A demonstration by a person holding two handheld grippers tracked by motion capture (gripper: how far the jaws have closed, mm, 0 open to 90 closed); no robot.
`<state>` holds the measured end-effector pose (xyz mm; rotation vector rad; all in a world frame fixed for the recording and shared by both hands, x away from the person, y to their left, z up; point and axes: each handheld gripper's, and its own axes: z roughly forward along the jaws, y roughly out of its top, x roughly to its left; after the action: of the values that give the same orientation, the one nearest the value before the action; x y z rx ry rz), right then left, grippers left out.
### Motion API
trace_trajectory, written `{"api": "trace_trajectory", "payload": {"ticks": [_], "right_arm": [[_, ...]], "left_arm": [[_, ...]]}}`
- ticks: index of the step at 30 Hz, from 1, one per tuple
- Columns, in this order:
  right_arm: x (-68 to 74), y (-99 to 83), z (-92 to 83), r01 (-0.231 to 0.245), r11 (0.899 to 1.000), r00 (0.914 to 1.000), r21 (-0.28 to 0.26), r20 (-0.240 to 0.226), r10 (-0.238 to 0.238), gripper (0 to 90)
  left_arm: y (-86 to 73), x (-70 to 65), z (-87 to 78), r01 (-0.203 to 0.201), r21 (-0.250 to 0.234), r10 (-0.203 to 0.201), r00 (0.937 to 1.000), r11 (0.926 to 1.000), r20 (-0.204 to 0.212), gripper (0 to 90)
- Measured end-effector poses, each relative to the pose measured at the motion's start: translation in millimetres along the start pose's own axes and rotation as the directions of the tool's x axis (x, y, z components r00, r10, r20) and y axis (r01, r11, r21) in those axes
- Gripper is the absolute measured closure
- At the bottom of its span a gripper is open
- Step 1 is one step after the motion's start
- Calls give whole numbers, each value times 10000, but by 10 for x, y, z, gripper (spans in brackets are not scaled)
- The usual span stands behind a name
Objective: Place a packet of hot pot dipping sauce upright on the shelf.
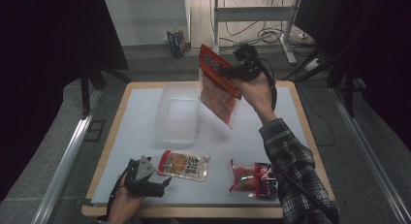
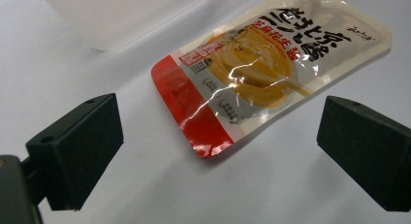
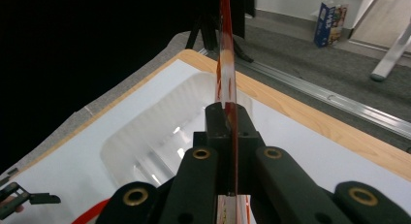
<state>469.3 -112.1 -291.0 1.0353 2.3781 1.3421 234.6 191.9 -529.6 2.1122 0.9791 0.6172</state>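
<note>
Down at the near left of the counter (image 1: pixel 121 136), the left gripper (image 1: pixel 165 184) lies low on the white surface, its jaws released and spread wide with nothing between them. The left gripper view looks straight along those two black jaws at the sauce pouch (image 2: pixel 271 69), which lies flat just ahead of them and apart from both: cream and orange with a red band at its near end, bold black lettering across the top.

Moving toward the middle, the clear plastic tub (image 1: pixel 178 112) sits on the counter beyond that pouch, open at the top. From the right gripper view its pale walls show just past and below the jaws.

Now the action: up above the tub's right edge, the right gripper (image 1: pixel 231 71) is held in the air, the hand (image 1: pixel 255 90) in a plaid sleeve coming up from the lower right. Its jaws are clenched on the upper edge of the red snack bag (image 1: pixel 218 86), which hangs tilted with its lower corner beside the tub's right rim. In the right gripper view the bag runs edge-on, a thin strip pinched tight between the jaws.

Farthest right along the near edge, a red and black packet (image 1: pixel 253 179) lies flat on the counter, well apart from both grippers.
</note>
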Motion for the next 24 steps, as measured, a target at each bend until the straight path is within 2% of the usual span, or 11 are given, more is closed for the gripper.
{"api": "trace_trajectory", "payload": {"ticks": [24], "right_arm": [[436,457,680,155,9994,9995,-304,-283,-164,886]], "left_arm": [[6,3,-8,108,-136,-108,9999,9998,-11,23]]}}
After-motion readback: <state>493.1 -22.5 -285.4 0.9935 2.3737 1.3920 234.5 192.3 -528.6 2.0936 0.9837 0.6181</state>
